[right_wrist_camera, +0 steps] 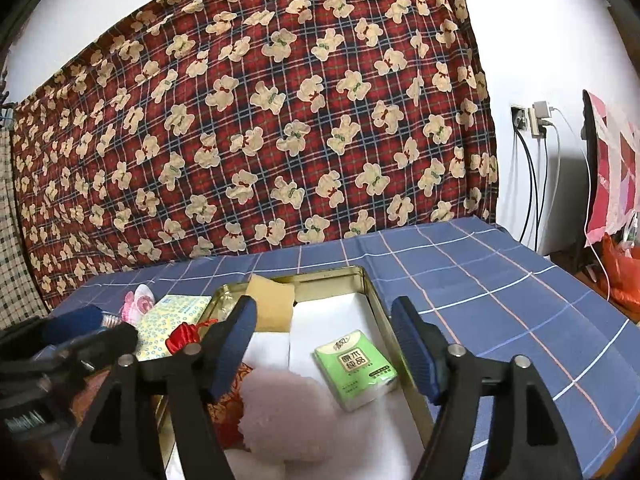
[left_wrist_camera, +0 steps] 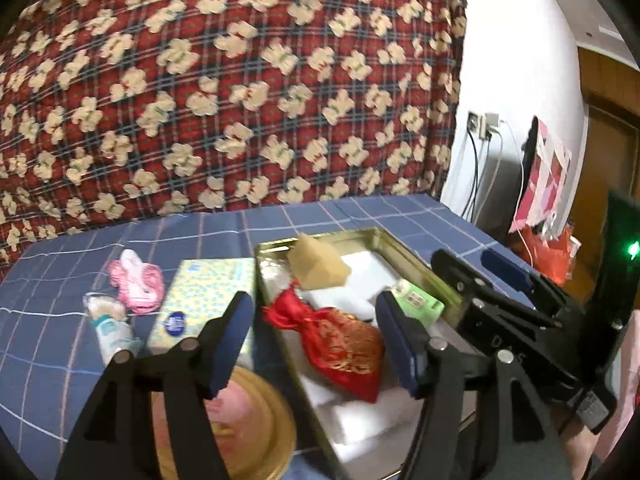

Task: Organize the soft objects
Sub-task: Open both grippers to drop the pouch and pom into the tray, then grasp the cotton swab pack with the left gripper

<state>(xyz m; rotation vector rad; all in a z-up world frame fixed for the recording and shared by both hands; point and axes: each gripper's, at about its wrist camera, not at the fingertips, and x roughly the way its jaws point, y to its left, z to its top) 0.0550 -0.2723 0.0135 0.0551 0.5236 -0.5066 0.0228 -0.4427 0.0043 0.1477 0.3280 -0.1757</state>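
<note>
Left wrist view. The left gripper (left_wrist_camera: 316,344) is hanging with jaws spread, pinching nothing, above the near end of the gold tin (left_wrist_camera: 416,252). Lying in the tin: a red brocade pouch (left_wrist_camera: 340,340) directly below the open jaws, a tan sponge (left_wrist_camera: 316,264) at the far end, a green tissue pack (left_wrist_camera: 420,300) against the right wall, white padding underneath. Waiting outside on the blue checked cloth (left_wrist_camera: 120,236), left of the tin: a dotted tissue box (left_wrist_camera: 200,300) touching the tin's wall, a pink knitted piece (left_wrist_camera: 138,284), a small wrapped bundle (left_wrist_camera: 108,320), and a round gold-rimmed item (left_wrist_camera: 248,420), blurred, at the near edge.

Right wrist view. The right gripper (right_wrist_camera: 324,348) is likewise standing open and empty over the tin. A pale pink fluffy item (right_wrist_camera: 280,412) is sitting in the near end, beside the green pack.

Progress, as I judge it: four soft things are sitting in the tin; several are remaining on the cloth, so sorting is looking roughly half finished.
</note>
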